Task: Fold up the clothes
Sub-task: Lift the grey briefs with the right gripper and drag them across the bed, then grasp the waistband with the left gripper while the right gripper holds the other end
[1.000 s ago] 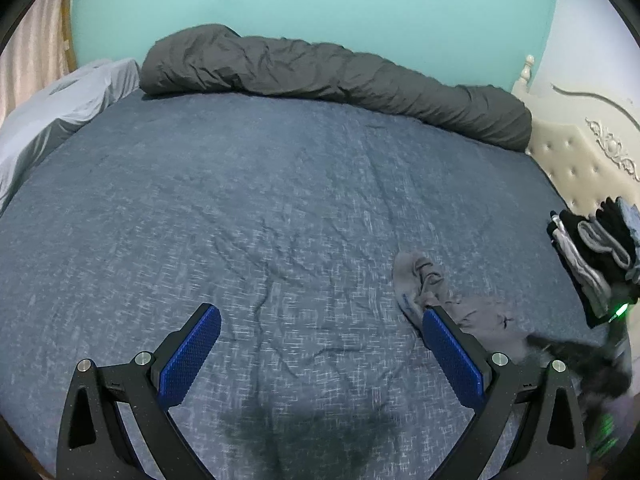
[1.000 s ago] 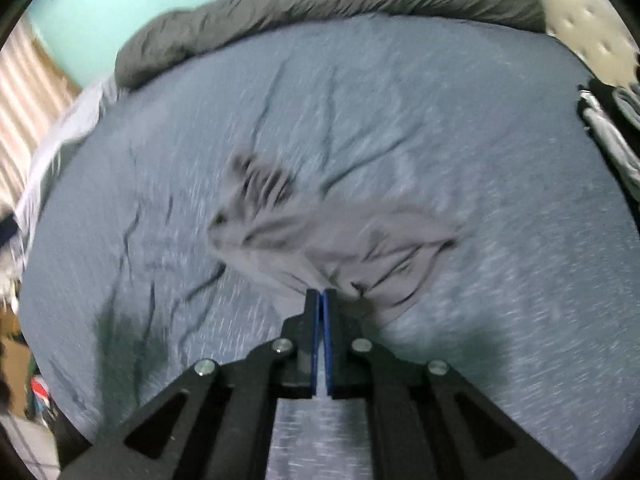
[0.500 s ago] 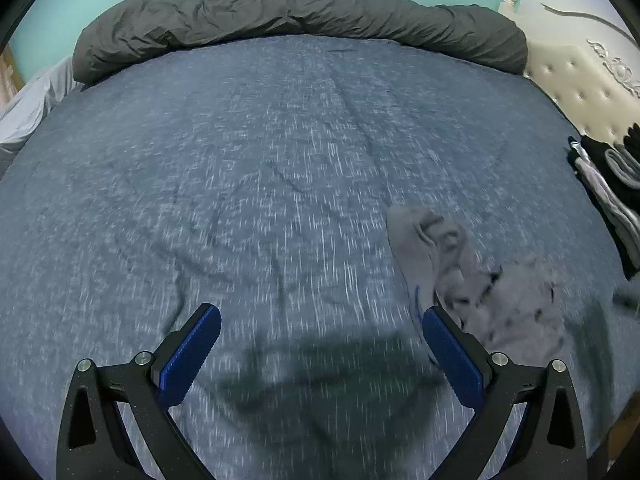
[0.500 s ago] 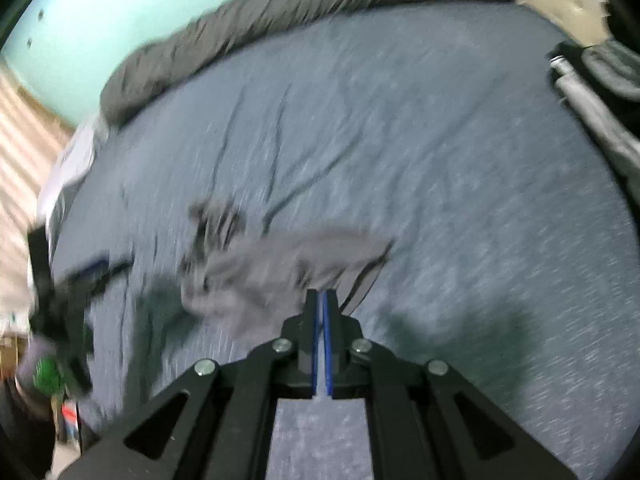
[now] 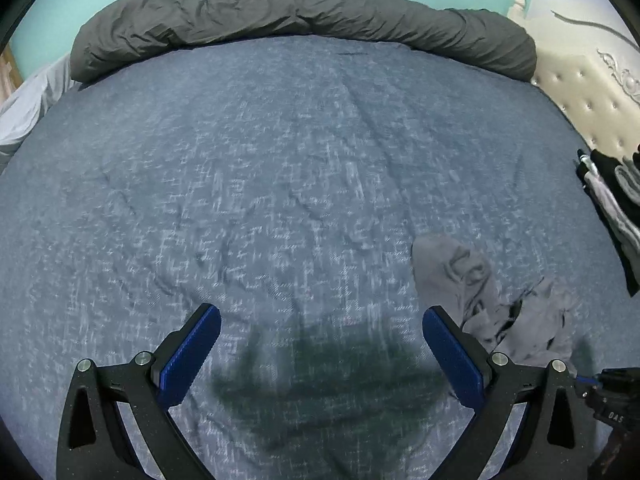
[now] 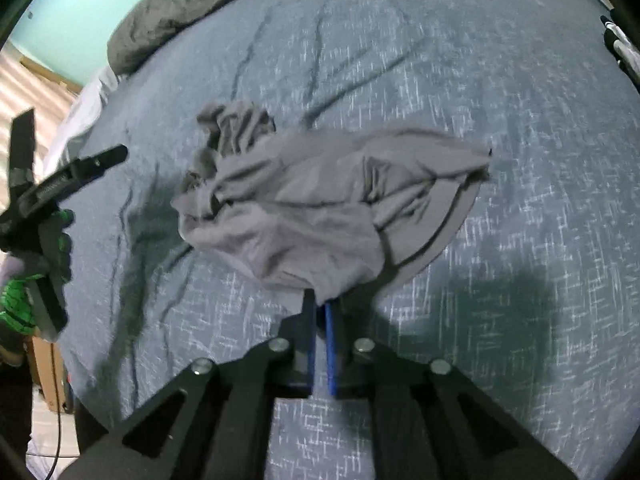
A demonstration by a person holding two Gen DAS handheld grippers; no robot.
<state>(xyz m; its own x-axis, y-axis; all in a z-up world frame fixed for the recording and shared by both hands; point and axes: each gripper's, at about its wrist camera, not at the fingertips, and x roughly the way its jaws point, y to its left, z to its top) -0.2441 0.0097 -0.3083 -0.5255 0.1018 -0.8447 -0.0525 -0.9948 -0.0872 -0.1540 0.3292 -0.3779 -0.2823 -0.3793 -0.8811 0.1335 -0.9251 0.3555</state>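
Blue bedsheet [image 5: 280,160] lying wide open; dark duvet roll [image 5: 304,12] blocking far edge, clothes pile [image 5: 612,200] crowding right.

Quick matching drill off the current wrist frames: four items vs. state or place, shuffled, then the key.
Items:
1. left gripper
2. right gripper
3. grey garment
4. dark duvet

States:
A. rolled up along the far edge of the bed
B. crumpled on the blue bedsheet
C. open, nothing between the fingers
D. shut on cloth

Pairs: 1-C, 2-D, 3-B, 4-A
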